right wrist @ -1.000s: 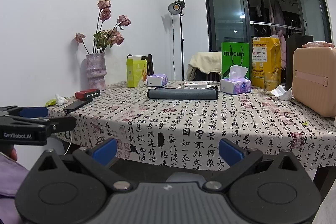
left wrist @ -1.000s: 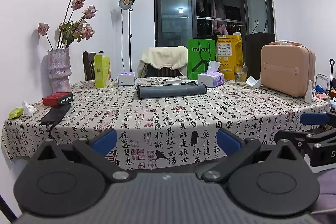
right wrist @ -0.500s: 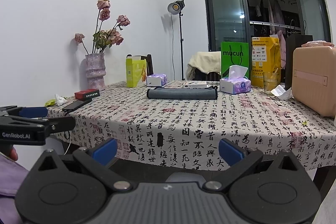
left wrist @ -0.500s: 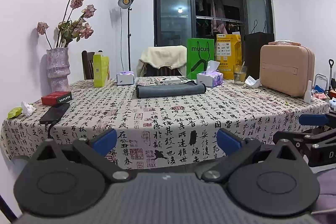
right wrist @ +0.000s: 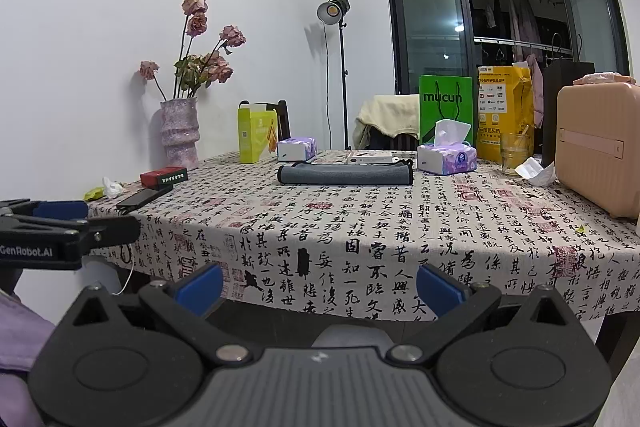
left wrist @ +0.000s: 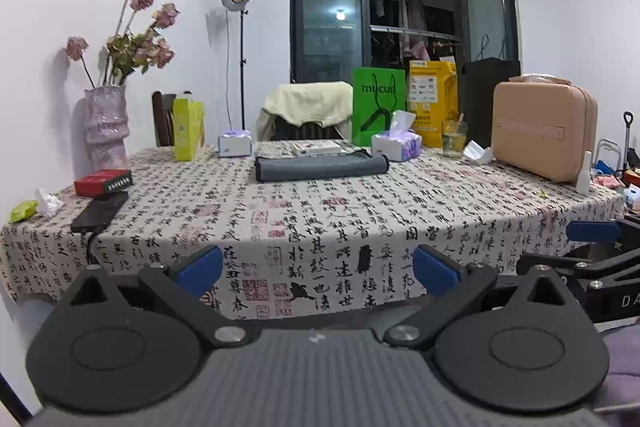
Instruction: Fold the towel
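Note:
A dark grey towel [left wrist: 321, 167] lies flat, in a low folded strip, at the far middle of the table; it also shows in the right wrist view [right wrist: 346, 174]. My left gripper [left wrist: 319, 265] is open and empty, held in front of the table's near edge, well short of the towel. My right gripper [right wrist: 319, 285] is also open and empty, at the same near edge. Each gripper shows at the side of the other's view: the right gripper's fingers [left wrist: 592, 231], the left gripper's fingers [right wrist: 60, 209].
The table wears a calligraphy-print cloth [left wrist: 332, 219]. On it stand a vase of dried roses [left wrist: 106, 123], a red box [left wrist: 103, 182], a black phone [left wrist: 100, 211], tissue packs [left wrist: 396, 145], a glass [left wrist: 454, 138], a green bag [left wrist: 378, 111] and a pink case [left wrist: 544, 131].
Both views have shifted only slightly; the table and towel sit marginally closer and lower in frame. Both grippers stay open.

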The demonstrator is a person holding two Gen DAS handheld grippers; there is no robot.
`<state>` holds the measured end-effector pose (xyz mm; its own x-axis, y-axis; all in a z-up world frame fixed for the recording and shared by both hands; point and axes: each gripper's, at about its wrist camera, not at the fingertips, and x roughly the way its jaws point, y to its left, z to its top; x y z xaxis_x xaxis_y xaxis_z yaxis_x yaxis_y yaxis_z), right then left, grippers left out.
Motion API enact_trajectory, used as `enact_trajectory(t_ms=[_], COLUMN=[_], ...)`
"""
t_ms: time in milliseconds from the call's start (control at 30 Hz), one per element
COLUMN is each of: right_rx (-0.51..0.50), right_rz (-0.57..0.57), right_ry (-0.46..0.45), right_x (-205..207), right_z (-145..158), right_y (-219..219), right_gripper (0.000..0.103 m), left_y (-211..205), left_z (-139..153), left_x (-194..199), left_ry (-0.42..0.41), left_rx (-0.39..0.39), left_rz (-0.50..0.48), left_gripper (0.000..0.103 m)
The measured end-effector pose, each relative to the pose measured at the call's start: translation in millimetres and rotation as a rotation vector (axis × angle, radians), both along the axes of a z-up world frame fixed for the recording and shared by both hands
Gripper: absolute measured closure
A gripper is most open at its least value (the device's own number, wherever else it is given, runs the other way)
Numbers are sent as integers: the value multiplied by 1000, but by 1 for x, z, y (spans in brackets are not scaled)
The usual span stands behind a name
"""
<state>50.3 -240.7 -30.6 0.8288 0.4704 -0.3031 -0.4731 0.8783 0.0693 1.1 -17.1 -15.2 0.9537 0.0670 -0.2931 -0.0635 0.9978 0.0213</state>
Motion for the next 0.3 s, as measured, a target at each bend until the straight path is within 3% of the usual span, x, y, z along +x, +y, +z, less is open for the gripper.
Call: enact_trajectory(t_ms=[300], right_rx=[-22], right_rz=[-15], right_ry=[-17], right_x=[3], right_z=[-3], right_y=[2], right_gripper=[0], left_y=[0], left_z=[-2], left_x=[5], left_ry=[12], left_rx=[-8], left_rz=[13], left_gripper=[0])
